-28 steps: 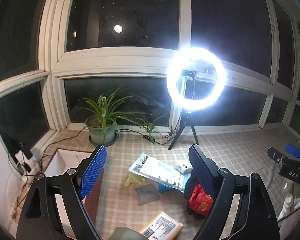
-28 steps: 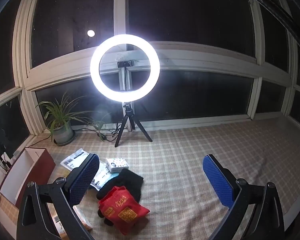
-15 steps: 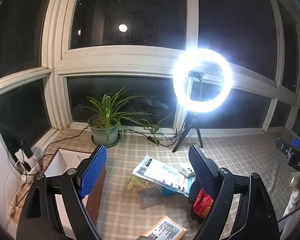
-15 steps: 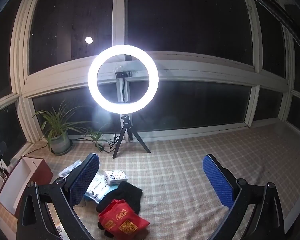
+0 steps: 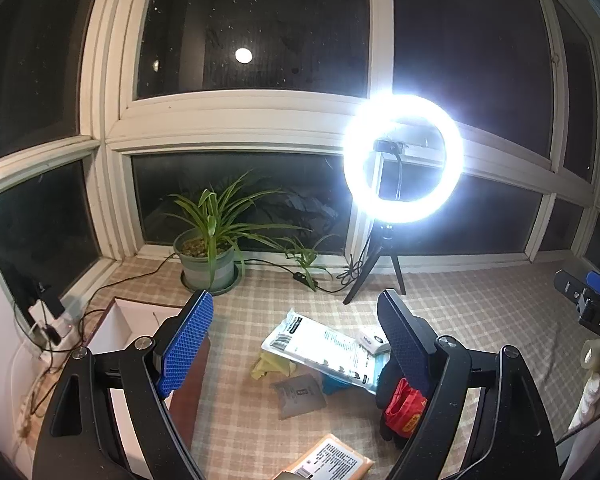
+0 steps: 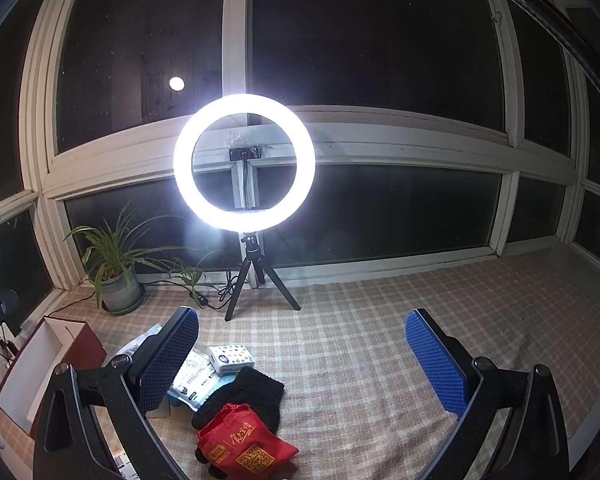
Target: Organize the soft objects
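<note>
Left hand-held gripper [image 5: 296, 344]: jaws spread wide, nothing between the pads, raised above a checked cloth surface [image 5: 480, 320].
Right hand-held gripper [image 6: 302, 354]: jaws spread wide, empty, raised over the same cloth.

Soft items, all lying flat on the cloth:
- Red fabric pouch [image 6: 244, 442], below and left of the right hand-held gripper's gap, just inside its left finger; long axis runs from lower left to upper right in the right wrist view, printed face up.
- Black knit glove [image 6: 252, 394], partly under the pouch, touching it; cuff end points up and right, away from the camera.
- Yellow cloth [image 5: 270, 364], crumpled, below the left hand-held gripper's gap; no clear axis.
- Grey flat pouch [image 5: 300, 396], just beside the yellow cloth, nearer the camera.

Other items:
- White printed plastic packet [image 5: 324, 346], long axis slanting from upper left to lower right, overlapping the yellow cloth.
- Small white box [image 6: 232, 358].
- Open red-brown box [image 5: 112, 340], left of the left finger.
</note>
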A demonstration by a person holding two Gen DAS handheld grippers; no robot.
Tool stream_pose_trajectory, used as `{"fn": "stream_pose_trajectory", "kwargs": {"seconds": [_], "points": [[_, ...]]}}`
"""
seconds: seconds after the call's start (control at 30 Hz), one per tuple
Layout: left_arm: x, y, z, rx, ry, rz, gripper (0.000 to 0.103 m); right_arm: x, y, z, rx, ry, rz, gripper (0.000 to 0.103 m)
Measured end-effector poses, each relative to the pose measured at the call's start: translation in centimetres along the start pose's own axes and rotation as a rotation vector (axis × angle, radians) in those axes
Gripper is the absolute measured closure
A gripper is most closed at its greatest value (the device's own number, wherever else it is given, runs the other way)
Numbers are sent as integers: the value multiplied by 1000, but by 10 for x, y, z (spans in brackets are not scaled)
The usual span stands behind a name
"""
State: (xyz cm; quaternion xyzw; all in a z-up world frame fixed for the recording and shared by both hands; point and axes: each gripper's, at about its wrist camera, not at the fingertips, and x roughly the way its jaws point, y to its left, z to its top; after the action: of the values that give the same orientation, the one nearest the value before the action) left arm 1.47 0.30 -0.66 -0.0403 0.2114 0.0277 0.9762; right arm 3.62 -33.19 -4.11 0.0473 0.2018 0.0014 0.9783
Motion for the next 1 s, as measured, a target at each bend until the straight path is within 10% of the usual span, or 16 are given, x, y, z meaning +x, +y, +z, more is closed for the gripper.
{"fn": "stream_pose_trajectory", "kwargs": {"seconds": [1.0], "points": [[3,1,0,-5,3,1,19,4,4,-2,-5,5,12,1]]}}
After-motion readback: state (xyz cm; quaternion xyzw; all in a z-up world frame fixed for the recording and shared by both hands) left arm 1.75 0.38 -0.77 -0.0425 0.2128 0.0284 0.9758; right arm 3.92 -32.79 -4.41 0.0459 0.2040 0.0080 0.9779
